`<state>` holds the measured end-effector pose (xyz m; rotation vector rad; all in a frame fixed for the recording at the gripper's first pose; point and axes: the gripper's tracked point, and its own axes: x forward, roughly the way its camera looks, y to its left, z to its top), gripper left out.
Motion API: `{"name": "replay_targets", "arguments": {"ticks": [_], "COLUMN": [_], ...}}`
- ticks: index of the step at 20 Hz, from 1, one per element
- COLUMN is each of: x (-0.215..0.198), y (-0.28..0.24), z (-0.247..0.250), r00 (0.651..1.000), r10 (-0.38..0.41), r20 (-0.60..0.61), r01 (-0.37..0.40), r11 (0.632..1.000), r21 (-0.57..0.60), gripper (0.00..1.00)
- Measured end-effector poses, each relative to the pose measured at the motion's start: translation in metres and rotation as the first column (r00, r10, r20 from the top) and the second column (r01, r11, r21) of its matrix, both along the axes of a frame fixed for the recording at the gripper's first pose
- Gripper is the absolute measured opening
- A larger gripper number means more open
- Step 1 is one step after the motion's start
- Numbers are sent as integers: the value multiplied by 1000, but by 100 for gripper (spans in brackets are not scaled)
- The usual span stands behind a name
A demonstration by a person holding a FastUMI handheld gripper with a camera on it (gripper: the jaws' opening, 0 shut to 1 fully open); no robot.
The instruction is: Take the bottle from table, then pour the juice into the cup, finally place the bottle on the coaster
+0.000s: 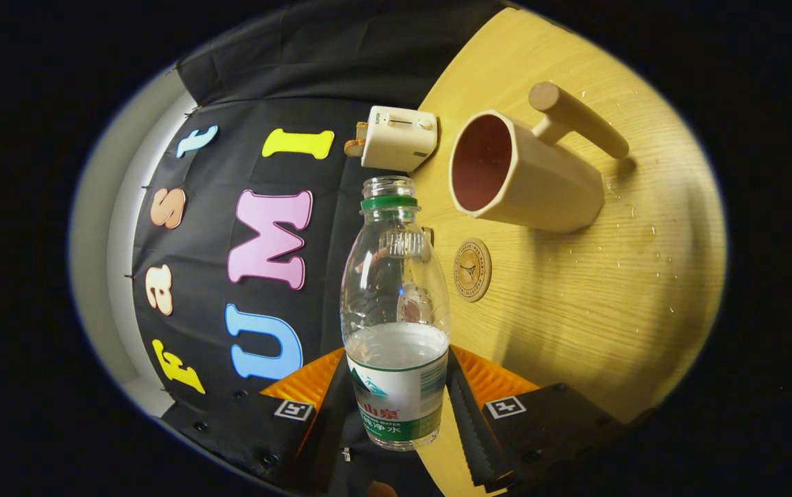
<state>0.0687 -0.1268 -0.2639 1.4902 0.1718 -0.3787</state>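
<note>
Now the jaws of the gripper [396, 407] pinch the bottle [396, 310] at its labelled lower body, cap off, part full of clear liquid. Beyond the bottle's neck on the table [610, 297] sits the cup [520, 172]; the coaster [472, 269] lies beside the bottle, a small toaster [396, 138] past it.

Clear bottle [396, 304], green neck ring; beige cup [527, 183], perhaps pinkish inside.

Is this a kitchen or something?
Probably a practice booth set up like a kitchen table: a wooden table holds a cup, a coaster and a toaster, while the gripper holds a bottle.
</note>
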Motion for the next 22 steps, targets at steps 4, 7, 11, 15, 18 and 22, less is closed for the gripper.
{"name": "replay_targets", "arguments": {"ticks": [4,7,11,15,18,22], "x": [3,7,8,9,9,9], "y": [0,-4,-6,-6,-7,-9], "z": [-2,-1,-1,2,3,5], "r00": [1000,999,998,997,996,994], "r10": [-6,-36,-56,-67,-80,-99], "r20": [-1,10,12,29,34,42], "r01": [6,35,55,62,74,89], "r11": [1000,997,994,989,984,976], "r21": [29,67,95,132,163,199], "gripper": [75,75,75,75,75,75]}}
